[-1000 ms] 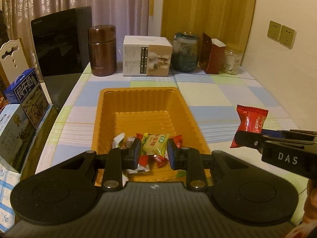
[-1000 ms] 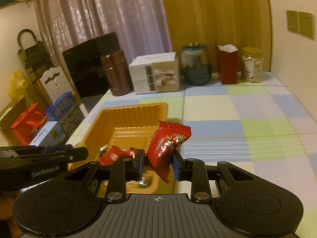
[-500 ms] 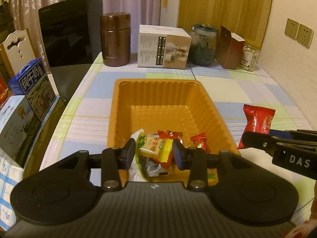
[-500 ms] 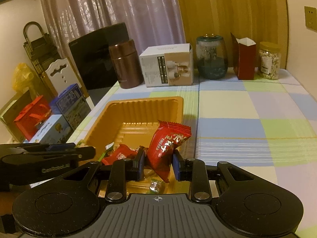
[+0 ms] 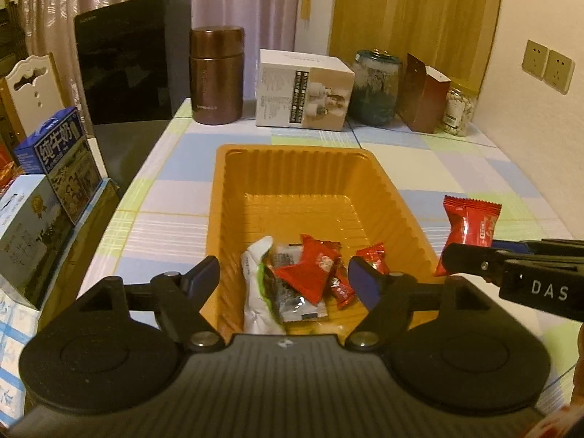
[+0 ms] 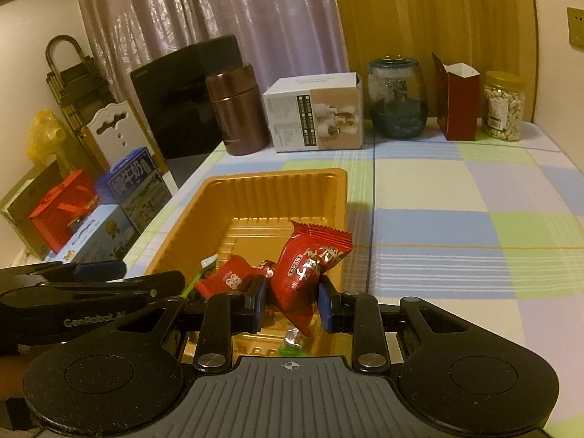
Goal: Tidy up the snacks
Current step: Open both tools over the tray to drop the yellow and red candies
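An orange plastic tray [image 5: 303, 168] [image 6: 277, 189] lies on the checked tablecloth, with several wrapped snacks [image 5: 303, 277] piled at its near end. My left gripper [image 5: 284, 279] hangs over that pile with its jaws opening and nothing between the pads; the yellow-green packet that it held is out of sight. My right gripper [image 6: 290, 304] is shut on a red snack packet [image 6: 310, 266] [image 5: 469, 224] at the tray's near right corner. In the left wrist view that packet stands up from the right gripper's fingers [image 5: 474, 259], just right of the tray.
Along the table's back edge stand a brown canister [image 5: 217, 76], a white box [image 5: 303, 93], a glass jar [image 5: 376, 89], a red carton [image 5: 423, 95] and a jar of nuts [image 6: 503, 106]. Milk cartons [image 5: 58, 153] sit off the left edge. The wall is close on the right.
My left gripper's jaws have spread wide and let go of the yellow-green packet, which has dropped from between them toward the tray. The right gripper keeps its hold on the red packet.
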Demonstrator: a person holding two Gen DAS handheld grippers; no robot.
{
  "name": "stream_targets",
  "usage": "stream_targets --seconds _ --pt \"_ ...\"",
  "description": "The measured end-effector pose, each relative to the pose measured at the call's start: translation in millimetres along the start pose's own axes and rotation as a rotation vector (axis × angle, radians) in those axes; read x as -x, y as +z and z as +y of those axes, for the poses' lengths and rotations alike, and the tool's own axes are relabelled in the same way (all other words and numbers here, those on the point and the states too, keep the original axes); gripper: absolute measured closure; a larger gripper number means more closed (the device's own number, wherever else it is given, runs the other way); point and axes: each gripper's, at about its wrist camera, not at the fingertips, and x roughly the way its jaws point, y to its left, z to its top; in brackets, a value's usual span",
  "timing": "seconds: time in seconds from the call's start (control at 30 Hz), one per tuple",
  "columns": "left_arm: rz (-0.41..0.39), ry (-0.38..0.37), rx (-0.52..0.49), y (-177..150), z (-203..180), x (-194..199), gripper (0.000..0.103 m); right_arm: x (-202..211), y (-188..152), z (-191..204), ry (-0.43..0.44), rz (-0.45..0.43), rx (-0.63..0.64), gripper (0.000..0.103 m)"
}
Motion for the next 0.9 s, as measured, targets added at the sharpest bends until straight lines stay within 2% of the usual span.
stream_targets --seconds 0.5,0.53,0.57,0.63,0.9 --pt "-0.015 0.042 0.010 -2 12 11 0.028 -7 10 9 0.058 -0.009 0.025 0.073" --pt "-0.012 0.044 0.009 -3 13 10 0.028 -9 11 9 0.077 -0.011 0.029 0.070" --pt "-0.011 0.048 0.010 -4 13 10 0.028 -11 13 9 0.094 -0.011 0.028 0.052" --pt "-0.008 0.056 0.015 -6 14 10 0.027 -10 14 6 0.093 -0.034 0.006 0.028" --pt "-0.011 0.069 0.024 -15 10 21 0.013 11 3 -17 0.024 -0.043 -0.055 0.028"
